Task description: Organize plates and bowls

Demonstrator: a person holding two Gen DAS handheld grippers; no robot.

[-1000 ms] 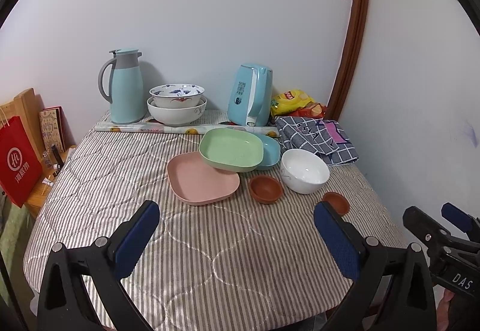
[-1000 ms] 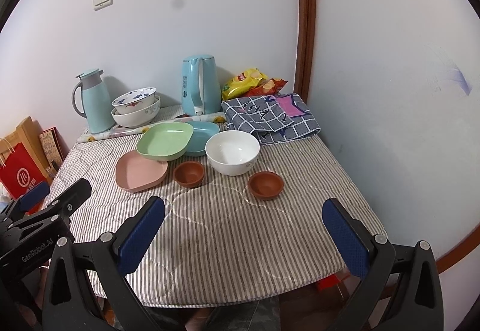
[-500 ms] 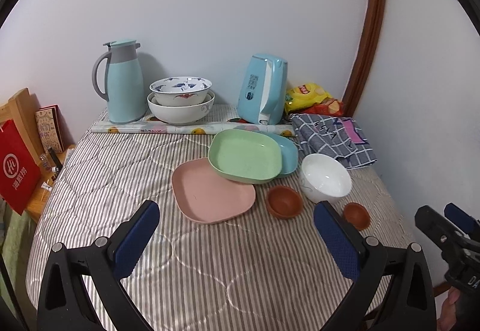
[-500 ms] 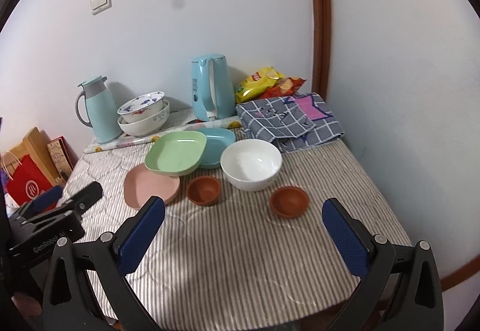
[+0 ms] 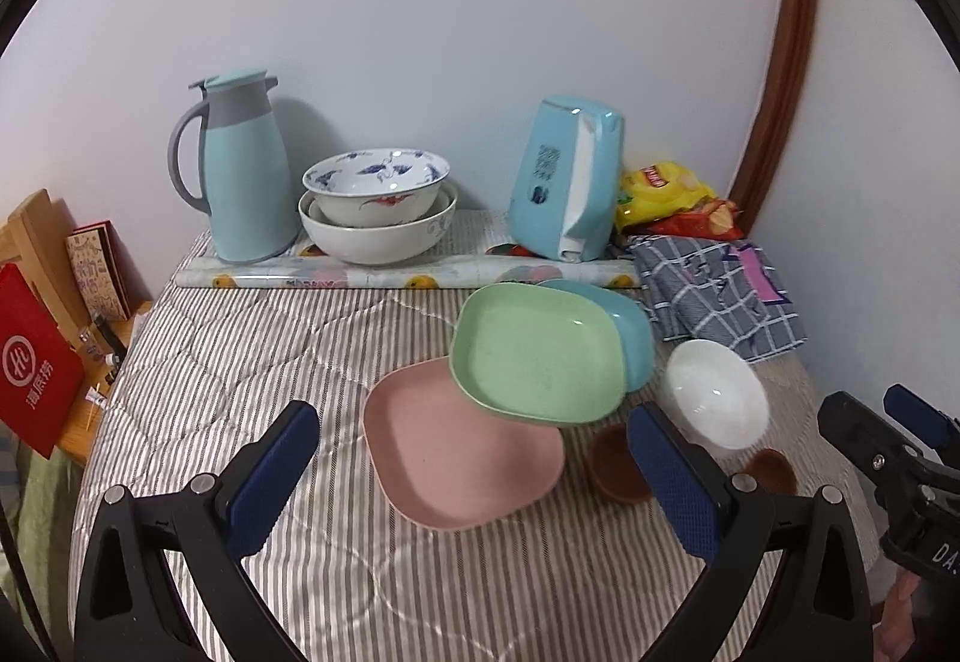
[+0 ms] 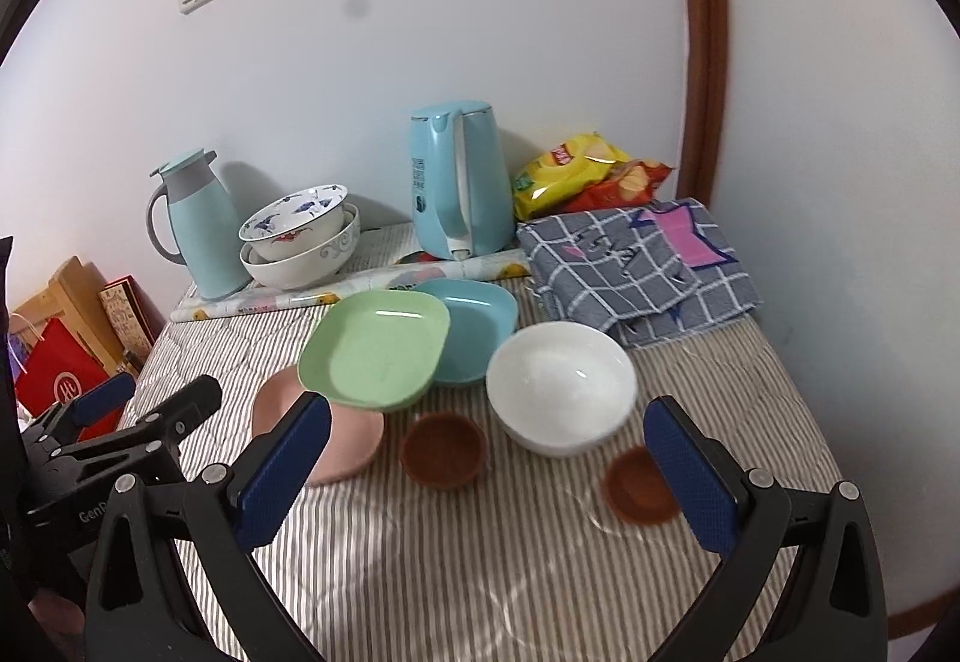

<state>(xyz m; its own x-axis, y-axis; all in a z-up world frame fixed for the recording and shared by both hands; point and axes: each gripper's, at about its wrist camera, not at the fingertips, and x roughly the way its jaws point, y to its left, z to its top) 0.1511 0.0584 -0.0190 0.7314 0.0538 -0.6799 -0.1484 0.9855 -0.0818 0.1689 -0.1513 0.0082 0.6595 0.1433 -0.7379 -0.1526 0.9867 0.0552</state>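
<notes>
Fingers on both tools are spread wide with nothing pinched between them: the left gripper [image 5: 477,476] is hovered over the near edge of the pink plate [image 5: 459,452], the right gripper [image 6: 489,470] is held above the striped tablecloth [image 6: 450,572] in front of the bowls. The green plate [image 6: 375,347] is seen propped on the pink one and overlapping the blue plate [image 6: 474,323]. The white bowl [image 6: 561,386] is parked just right of those, with two small brown dishes [image 6: 444,449] in front of it. Two patterned bowls [image 5: 378,200] are nested by the wall, between the thermos jug [image 5: 240,170] and the kettle [image 5: 564,179].
</notes>
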